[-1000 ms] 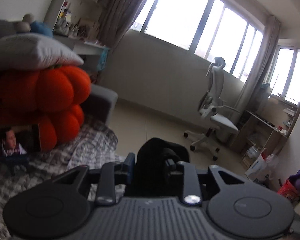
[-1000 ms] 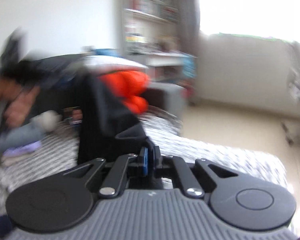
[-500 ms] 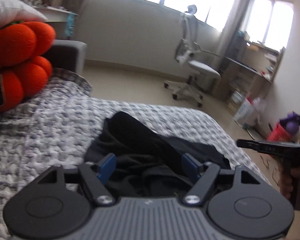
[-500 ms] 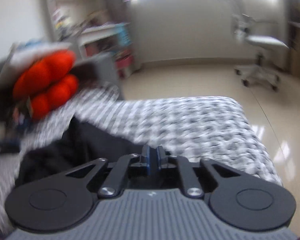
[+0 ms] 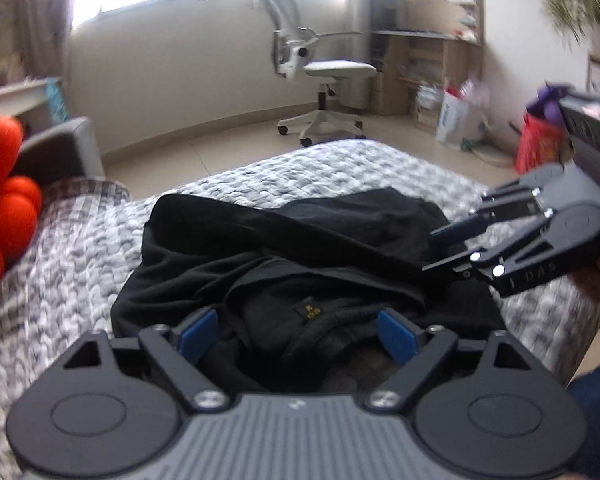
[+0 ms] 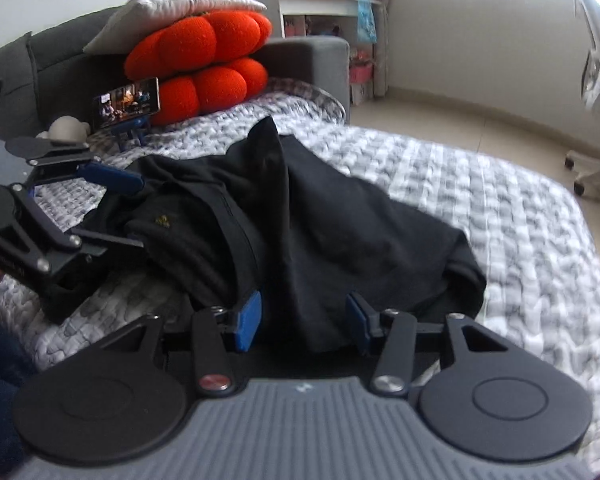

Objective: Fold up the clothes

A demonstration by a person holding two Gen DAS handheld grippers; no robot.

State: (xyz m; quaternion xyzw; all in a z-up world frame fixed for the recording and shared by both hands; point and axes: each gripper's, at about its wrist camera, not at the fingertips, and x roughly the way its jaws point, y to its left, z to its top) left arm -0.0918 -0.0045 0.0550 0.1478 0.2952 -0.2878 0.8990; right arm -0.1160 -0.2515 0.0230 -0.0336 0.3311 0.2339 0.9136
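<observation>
A black garment (image 5: 300, 240) lies crumpled on the grey-and-white quilted bed (image 5: 320, 168); a small gold label (image 5: 311, 311) shows near its front edge. My left gripper (image 5: 298, 334) is open, its blue pads on either side of the cloth near the label, gripping nothing. In the right wrist view the same garment (image 6: 332, 216) spreads over the bed (image 6: 500, 208). The right gripper (image 6: 303, 324) is open too, with a fold of cloth lying between its pads. Each gripper appears in the other's view: the right gripper (image 5: 432, 251) at the garment's right edge, the left gripper (image 6: 134, 212) at its left edge.
Orange cushions (image 6: 204, 64) under a white pillow lean on a grey sofa (image 6: 312, 56) at the bed's head, with a phone on a stand (image 6: 126, 104) in front. A white office chair (image 5: 320, 76) and cluttered shelves stand beyond the bed's foot.
The garment was held up in both shut grippers and now lies on the bed. The left gripper opened first, then the right; both have dropped low over the cloth.
</observation>
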